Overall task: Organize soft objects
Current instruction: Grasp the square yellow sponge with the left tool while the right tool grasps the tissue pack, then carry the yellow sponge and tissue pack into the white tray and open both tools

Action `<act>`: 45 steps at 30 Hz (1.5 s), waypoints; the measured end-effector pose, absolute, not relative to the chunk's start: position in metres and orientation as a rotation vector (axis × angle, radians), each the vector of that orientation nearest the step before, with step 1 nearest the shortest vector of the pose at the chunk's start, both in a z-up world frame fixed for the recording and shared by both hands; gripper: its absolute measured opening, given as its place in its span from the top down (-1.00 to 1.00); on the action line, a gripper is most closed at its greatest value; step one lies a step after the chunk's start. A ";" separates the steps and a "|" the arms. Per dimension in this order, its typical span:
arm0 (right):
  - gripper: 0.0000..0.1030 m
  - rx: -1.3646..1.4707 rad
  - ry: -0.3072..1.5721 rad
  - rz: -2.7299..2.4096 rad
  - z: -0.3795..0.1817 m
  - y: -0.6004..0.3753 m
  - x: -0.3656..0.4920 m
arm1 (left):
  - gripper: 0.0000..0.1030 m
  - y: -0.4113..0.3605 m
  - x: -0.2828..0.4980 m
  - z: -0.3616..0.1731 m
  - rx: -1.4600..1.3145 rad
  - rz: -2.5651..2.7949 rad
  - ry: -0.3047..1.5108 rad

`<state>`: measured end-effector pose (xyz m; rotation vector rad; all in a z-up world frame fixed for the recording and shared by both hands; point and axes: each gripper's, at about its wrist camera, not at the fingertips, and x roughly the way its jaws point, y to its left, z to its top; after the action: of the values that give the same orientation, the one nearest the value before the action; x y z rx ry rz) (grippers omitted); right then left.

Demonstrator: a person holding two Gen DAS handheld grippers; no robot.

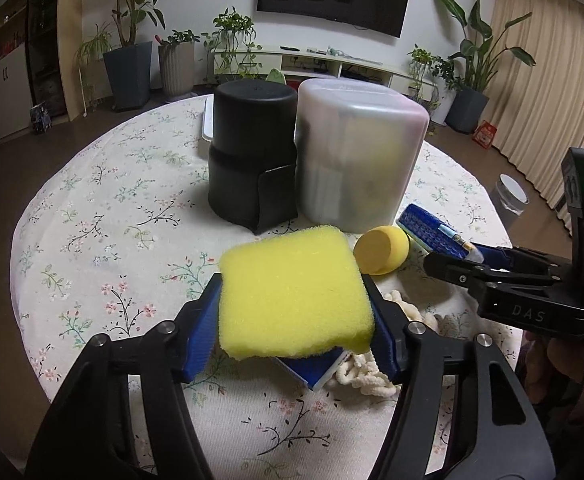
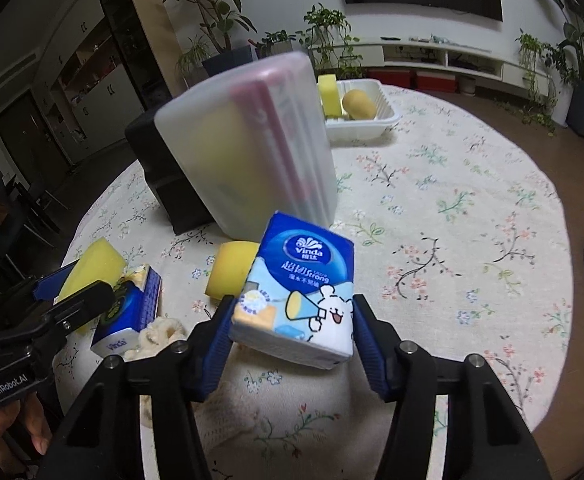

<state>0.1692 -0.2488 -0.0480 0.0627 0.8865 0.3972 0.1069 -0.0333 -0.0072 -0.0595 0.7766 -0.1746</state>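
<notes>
Two grips at once: the left gripper (image 1: 292, 312) has its fingers pinching the yellow sponge (image 1: 292, 296) by its side faces, flat face up, lifted clear of the bench (image 1: 92, 208). The right gripper (image 2: 292, 336) pinches the tissue pack (image 2: 298, 296) across its short width, long axis running away from the fingers toward the bench's far edge, where the white tray (image 2: 376, 124) sits beyond the frosted container (image 2: 248, 152).

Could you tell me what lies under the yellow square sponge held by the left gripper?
Beneath the yellow square sponge a blue tissue pack pokes out, beside a cream knitted cloth. How far either extends under the sponge is covered.
</notes>
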 end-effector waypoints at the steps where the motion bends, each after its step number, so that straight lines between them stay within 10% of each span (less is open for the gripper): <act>1: -0.15 0.058 0.878 0.394 -0.045 -0.249 0.167 | -0.20 -0.033 0.106 -0.006 -0.061 -0.174 0.774; 45: -0.13 -0.019 0.770 0.232 0.024 -0.336 0.167 | -0.20 0.060 0.144 0.056 -0.111 -0.110 0.698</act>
<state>0.1673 -0.3361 0.0242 -0.0193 0.7698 0.2319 0.1440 0.0603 0.0558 -0.1110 0.6976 -0.1097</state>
